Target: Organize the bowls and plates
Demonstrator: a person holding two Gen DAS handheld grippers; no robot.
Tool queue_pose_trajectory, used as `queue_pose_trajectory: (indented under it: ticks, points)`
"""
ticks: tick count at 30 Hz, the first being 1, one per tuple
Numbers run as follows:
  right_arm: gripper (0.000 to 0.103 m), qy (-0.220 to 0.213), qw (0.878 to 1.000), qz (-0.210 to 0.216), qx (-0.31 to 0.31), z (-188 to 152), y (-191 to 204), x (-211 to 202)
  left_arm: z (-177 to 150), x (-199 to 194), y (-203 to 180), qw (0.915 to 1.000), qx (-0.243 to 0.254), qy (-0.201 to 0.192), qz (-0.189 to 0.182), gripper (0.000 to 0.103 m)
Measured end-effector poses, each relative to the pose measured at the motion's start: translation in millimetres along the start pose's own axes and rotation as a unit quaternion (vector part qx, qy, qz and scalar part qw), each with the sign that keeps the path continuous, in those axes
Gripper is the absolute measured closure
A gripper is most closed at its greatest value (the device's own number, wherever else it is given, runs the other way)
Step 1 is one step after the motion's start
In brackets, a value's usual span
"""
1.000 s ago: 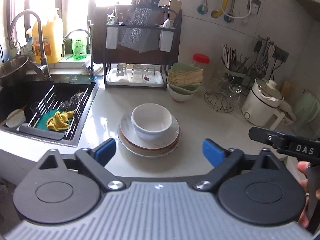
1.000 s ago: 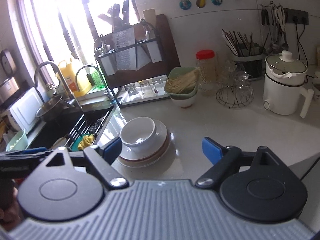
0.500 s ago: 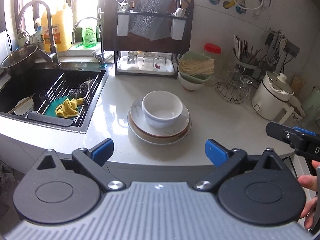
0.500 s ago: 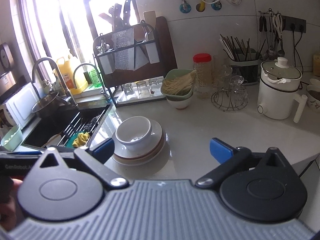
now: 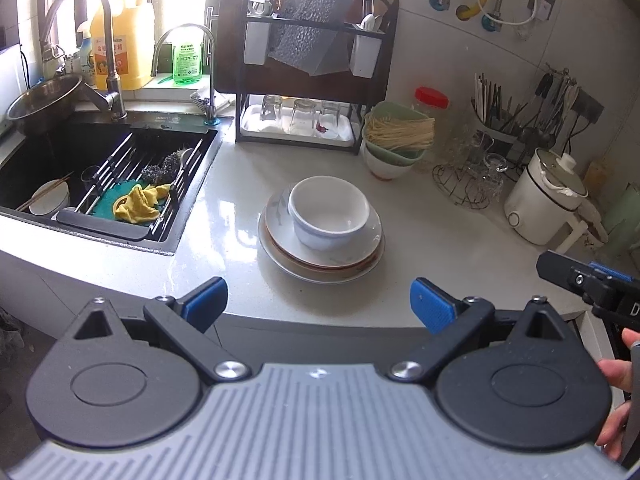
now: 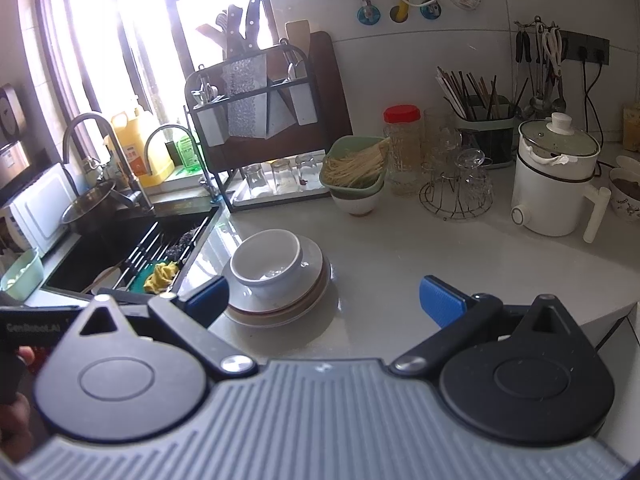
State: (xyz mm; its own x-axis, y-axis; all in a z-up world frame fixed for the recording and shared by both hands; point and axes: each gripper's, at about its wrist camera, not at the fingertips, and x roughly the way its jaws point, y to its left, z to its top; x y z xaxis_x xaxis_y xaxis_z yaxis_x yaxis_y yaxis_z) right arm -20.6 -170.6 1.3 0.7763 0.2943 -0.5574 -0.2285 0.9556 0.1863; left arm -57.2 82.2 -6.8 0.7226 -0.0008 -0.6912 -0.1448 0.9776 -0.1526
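Observation:
A white bowl (image 5: 328, 210) sits on a stack of plates (image 5: 320, 258) in the middle of the white counter; it also shows in the right wrist view (image 6: 266, 258) on the plates (image 6: 280, 304). My left gripper (image 5: 318, 300) is open and empty, held back at the counter's front edge, short of the stack. My right gripper (image 6: 322, 298) is open and empty, just right of the stack and near the front edge. A second white bowl (image 5: 48, 198) with chopsticks lies in the sink.
A black sink (image 5: 100, 168) with a rack, yellow cloth and scrubber is at left. A knife and glass rack (image 5: 308, 80) stands at the back. A green bowl of noodles (image 5: 396, 140), a glass holder (image 5: 468, 184) and a white cooker (image 5: 548, 196) are at right.
Both grippers have drawn back from the counter and risen a little; the stack now sits farther ahead. Bowl and plates have not moved. Both stay open.

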Motion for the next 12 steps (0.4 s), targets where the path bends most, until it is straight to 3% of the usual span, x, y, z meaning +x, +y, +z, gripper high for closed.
queue_pose_trajectory:
  ticks: [12]
  points:
    - [0.0, 0.006, 1.0, 0.001, -0.001, -2.3, 3.1, 3.5, -0.5, 1.6, -1.3, 0.9998, 0.015, 0.009, 0.009, 0.003]
